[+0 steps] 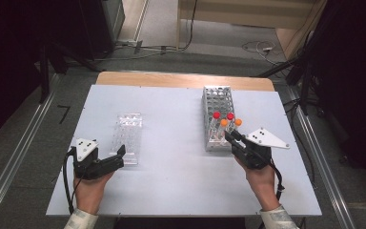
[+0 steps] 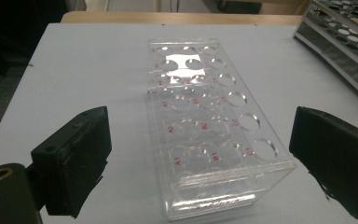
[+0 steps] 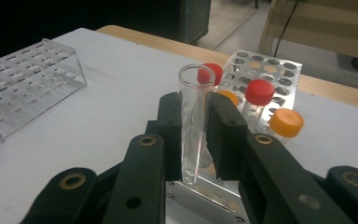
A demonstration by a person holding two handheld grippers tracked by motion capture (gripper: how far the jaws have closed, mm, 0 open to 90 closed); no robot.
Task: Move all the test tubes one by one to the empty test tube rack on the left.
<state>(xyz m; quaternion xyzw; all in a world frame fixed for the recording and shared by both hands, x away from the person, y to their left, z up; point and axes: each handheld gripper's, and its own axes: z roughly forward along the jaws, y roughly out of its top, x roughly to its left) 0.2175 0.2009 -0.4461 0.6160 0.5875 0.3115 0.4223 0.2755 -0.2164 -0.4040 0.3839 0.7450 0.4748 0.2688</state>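
Pinching an uncapped clear tube [image 3: 195, 126] at mid-body beside the metal rack [image 1: 218, 102] toward the counter's right edge, the right gripper [image 3: 195, 140] should squeeze this light, slick, breakable thing gently, while the left gripper [image 2: 200, 154] gapes around the clear rack [image 2: 205, 126].

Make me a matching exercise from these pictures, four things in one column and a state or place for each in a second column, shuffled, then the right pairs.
Things
1. right gripper
2. left gripper
3. clear plastic rack
4. metal rack

States or places
A. holds capped tubes with red and orange caps
B. all holes empty, lying between open jaws
C. shut on an uncapped clear tube
D. open, jaws on either side of a rack

Pairs: 1-C, 2-D, 3-B, 4-A
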